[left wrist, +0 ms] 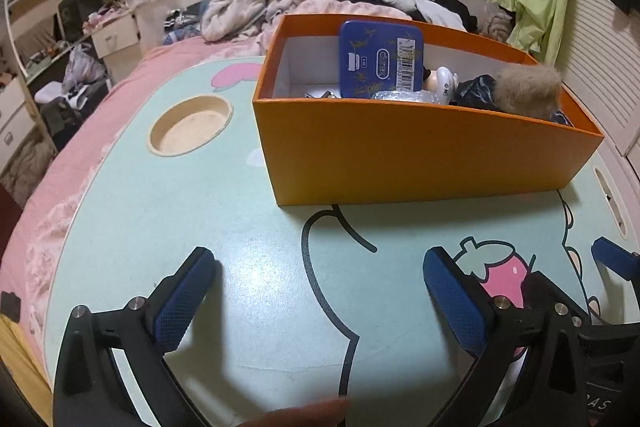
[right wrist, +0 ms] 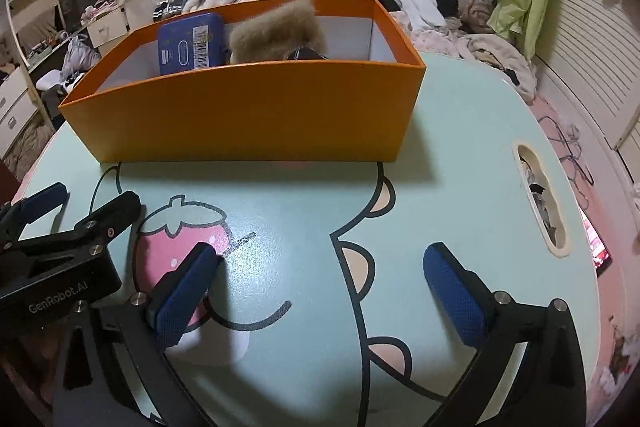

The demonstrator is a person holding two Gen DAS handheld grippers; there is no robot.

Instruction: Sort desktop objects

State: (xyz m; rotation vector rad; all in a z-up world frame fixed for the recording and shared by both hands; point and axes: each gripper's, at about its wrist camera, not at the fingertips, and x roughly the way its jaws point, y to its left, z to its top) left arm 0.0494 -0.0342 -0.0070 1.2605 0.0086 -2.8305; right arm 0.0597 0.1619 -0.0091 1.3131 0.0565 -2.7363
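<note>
An orange box [left wrist: 420,155] stands on the mint cartoon-print table [left wrist: 200,207]; it also shows in the right wrist view [right wrist: 248,111]. Inside it lean a blue tin [left wrist: 380,61], a furry brown item [left wrist: 528,91], a white gadget [left wrist: 446,83] and dark cloth. The tin [right wrist: 192,45] and fur [right wrist: 276,31] show in the right view too. My left gripper [left wrist: 316,291] is open and empty above the table, in front of the box. My right gripper [right wrist: 316,287] is open and empty, beside the left one [right wrist: 60,227].
A round cup recess [left wrist: 190,125] lies left of the box. A slot [right wrist: 542,203] sits near the table's right edge. The table stands on a pink bed with piled clothes [left wrist: 256,7] behind. A lit phone [right wrist: 598,247] lies off the right edge.
</note>
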